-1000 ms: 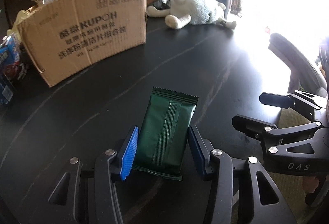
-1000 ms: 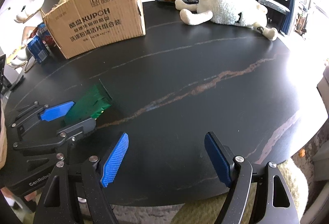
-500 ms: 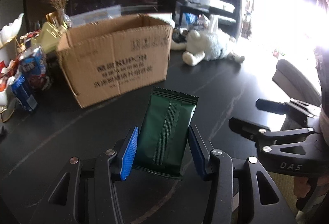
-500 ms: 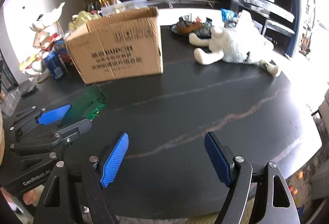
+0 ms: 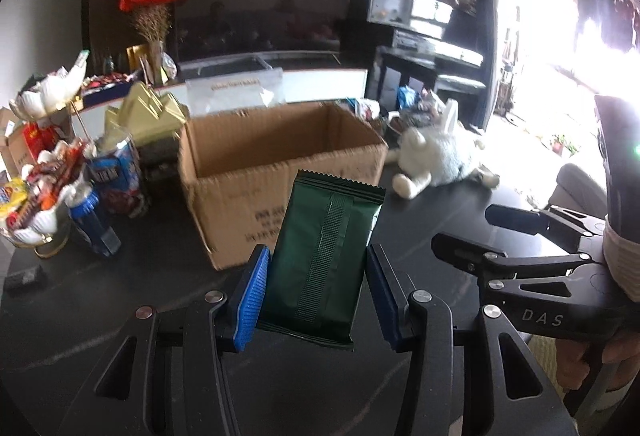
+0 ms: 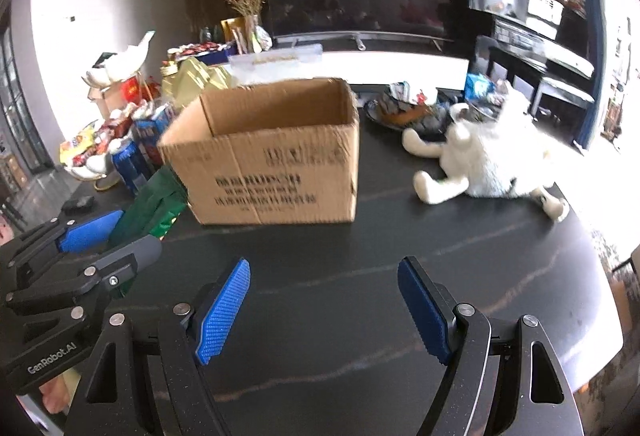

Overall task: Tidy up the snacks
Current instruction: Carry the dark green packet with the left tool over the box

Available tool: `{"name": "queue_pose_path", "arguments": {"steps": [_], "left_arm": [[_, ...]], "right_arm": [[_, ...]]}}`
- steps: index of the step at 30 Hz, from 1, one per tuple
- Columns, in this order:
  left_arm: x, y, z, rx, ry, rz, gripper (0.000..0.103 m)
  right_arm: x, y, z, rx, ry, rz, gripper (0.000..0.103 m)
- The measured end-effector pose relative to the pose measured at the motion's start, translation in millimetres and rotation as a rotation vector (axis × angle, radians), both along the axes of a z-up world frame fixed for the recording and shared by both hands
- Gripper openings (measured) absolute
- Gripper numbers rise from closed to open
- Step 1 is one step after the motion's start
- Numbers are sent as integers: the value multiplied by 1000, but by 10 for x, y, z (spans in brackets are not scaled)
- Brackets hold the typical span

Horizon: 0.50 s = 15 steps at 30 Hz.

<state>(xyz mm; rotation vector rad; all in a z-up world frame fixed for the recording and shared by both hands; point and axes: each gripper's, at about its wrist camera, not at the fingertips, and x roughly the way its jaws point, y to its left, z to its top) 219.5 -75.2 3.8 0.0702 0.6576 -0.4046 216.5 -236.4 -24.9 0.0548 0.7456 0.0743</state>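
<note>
A dark green snack packet [image 5: 326, 260] sits upright between the blue pads of my left gripper [image 5: 316, 276], which is shut on it and holds it above the black table. The right wrist view shows the same green packet [image 6: 154, 202] at the left, in the left gripper [image 6: 100, 240]. Behind it stands an open cardboard box [image 5: 280, 172], also seen as the cardboard box [image 6: 272, 156]; what lies inside is hidden. My right gripper [image 6: 324, 300] is open over the bare table with nothing between its fingers, and the right gripper [image 5: 492, 232] shows at the right of the left wrist view.
A white plush toy [image 6: 484, 160] lies right of the box. Snack packs and blue cans [image 5: 100, 188] crowd the table's left side beside a white dish of sweets [image 5: 36, 204]. A plate of snacks [image 6: 404, 112] sits behind the box. The black table [image 6: 360, 256] curves away at the right.
Both grippers have risen and tilted up, so the box's open top and the room behind now show. The green packet came up off the table in the left gripper.
</note>
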Motion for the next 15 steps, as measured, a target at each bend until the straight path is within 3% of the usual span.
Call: {"name": "queue_pose_path", "arguments": {"steps": [7,15], "left_arm": [[234,111,258,-14,-30,33,48],[601,189,421,-30,-11,58,48]], "right_arm": [[237,116,290,0,-37,31,77],[583,193,518,-28,-61,34,77]]}}
